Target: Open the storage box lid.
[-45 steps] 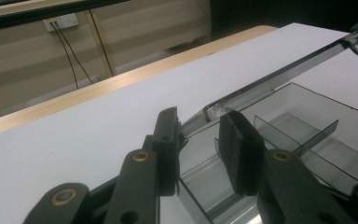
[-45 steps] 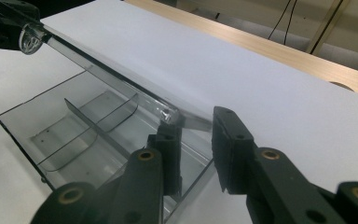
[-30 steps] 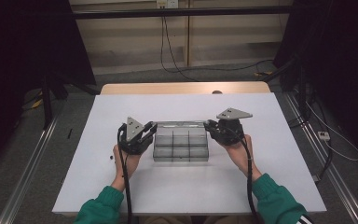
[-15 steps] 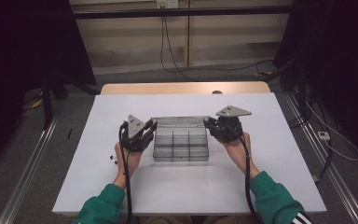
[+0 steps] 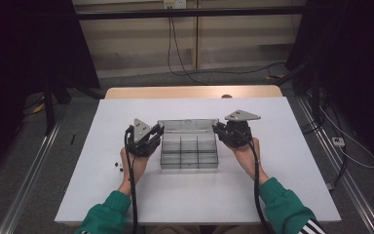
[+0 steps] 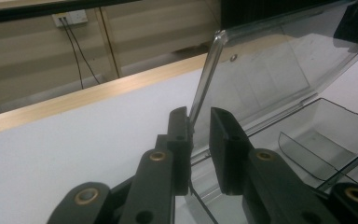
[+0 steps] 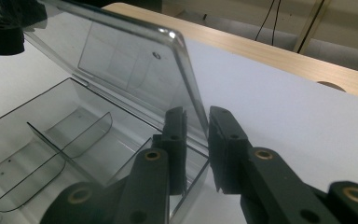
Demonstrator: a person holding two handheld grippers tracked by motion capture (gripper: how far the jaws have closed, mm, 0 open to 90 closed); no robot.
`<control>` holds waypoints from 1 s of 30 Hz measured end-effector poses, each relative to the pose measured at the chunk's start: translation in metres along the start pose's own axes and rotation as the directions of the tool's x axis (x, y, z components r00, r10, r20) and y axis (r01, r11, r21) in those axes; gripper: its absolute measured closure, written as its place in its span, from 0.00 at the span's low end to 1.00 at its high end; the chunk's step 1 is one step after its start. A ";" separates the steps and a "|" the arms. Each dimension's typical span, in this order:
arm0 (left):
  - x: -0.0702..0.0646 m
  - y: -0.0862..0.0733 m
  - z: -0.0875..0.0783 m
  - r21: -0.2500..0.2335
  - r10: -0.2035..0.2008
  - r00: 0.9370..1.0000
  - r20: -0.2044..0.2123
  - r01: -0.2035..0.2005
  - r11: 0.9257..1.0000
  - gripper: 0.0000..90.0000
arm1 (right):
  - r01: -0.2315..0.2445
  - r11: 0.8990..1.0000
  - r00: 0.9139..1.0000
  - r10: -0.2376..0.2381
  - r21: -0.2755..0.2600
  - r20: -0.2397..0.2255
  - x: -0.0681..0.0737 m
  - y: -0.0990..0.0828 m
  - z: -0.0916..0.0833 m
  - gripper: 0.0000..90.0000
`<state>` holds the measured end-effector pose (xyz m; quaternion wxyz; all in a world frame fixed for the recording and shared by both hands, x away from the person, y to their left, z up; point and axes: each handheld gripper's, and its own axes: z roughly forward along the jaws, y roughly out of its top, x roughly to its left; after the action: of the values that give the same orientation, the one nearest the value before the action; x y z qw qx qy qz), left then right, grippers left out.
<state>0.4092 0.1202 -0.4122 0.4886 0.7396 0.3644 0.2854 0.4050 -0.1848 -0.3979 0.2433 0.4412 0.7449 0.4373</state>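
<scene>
A clear plastic organizer box [image 5: 189, 151] sits near the middle of the white table [image 5: 282, 161], between the person's 2 hands. Its long axis runs across the table from the person's left to right, and its open top faces up. Thin dividers split the inside into small compartments, seen in the high view as 2 rows.

The box's clear lid [image 5: 185, 126] is hinged along the far long edge and stands raised, leaning away from the person, with its free edge uppermost. Its long axis runs the same way as the box's.

The left gripper [image 5: 152, 137] is at the box's left end. In the left gripper view its 2 black jaws stand narrow, with the left side edge of the lid [image 6: 205, 81] passing between them. The edge lies against the left jaw, while a slim gap shows on the other side, so the jaws are nearly closed around the lid edge.

The right gripper [image 5: 220, 130] is at the box's right end. In the right gripper view its jaws are also narrow, and the right side edge of the lid [image 7: 189, 81] runs down between them, close to both pads.

A few small dark bits [image 5: 117, 165] lie on the table just beside the left hand [image 5: 129, 161]. The person's green sleeves [image 5: 104, 217] enter from the bottom of the high view.
</scene>
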 end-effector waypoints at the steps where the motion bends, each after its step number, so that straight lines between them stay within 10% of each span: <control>1: 0.000 0.000 0.001 0.004 -0.003 1.000 0.006 0.003 1.000 0.87 | 0.000 1.000 1.000 0.000 -0.001 0.000 0.000 -0.001 0.001 0.86; 30: 0.006 -0.013 0.025 0.077 0.004 1.000 -0.009 -0.004 0.997 0.87 | -0.029 0.999 0.999 0.028 0.036 0.024 -0.009 -0.013 0.024 0.92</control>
<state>0.4288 0.1156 -0.4333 0.4575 0.7573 0.3758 0.2755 0.4218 -0.1854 -0.4209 0.2377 0.4612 0.7435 0.4218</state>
